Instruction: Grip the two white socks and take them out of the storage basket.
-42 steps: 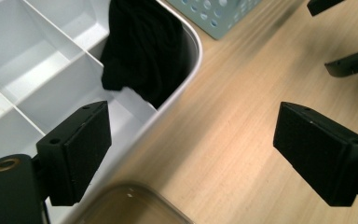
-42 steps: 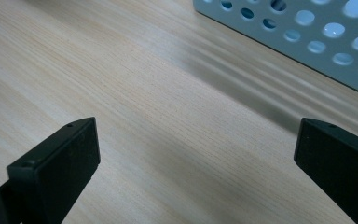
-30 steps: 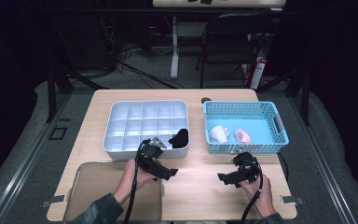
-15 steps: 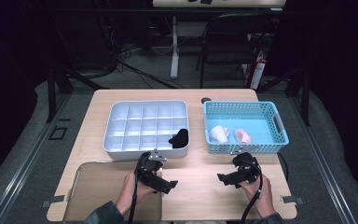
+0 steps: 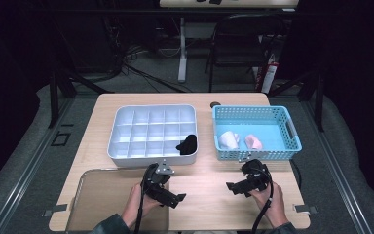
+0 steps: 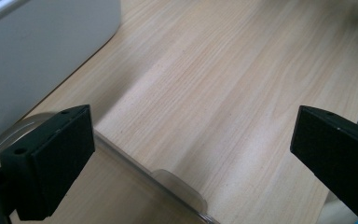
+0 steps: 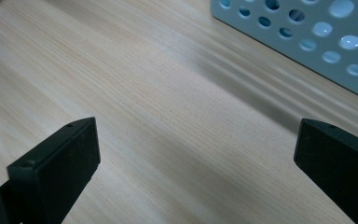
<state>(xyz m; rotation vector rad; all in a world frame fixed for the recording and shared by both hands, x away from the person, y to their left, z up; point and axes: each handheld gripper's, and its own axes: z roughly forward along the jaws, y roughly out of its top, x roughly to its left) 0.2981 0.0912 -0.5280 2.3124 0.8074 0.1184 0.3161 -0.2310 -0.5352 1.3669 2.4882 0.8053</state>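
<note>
On the near table edge in the high view, left gripper (image 5: 174, 199) and right gripper (image 5: 233, 187) are resting between picks, black item (image 5: 187, 144) lying in the divider tray (image 5: 126, 127); in both gripper views jaws are gaping, empty, so next is probably reaching into the blue basket (image 5: 292, 129).

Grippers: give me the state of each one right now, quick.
Left gripper: open, jaws wide apart, holding nothing, over the table.
Right gripper: open, jaws wide apart, holding nothing, near the blue basket.
</note>
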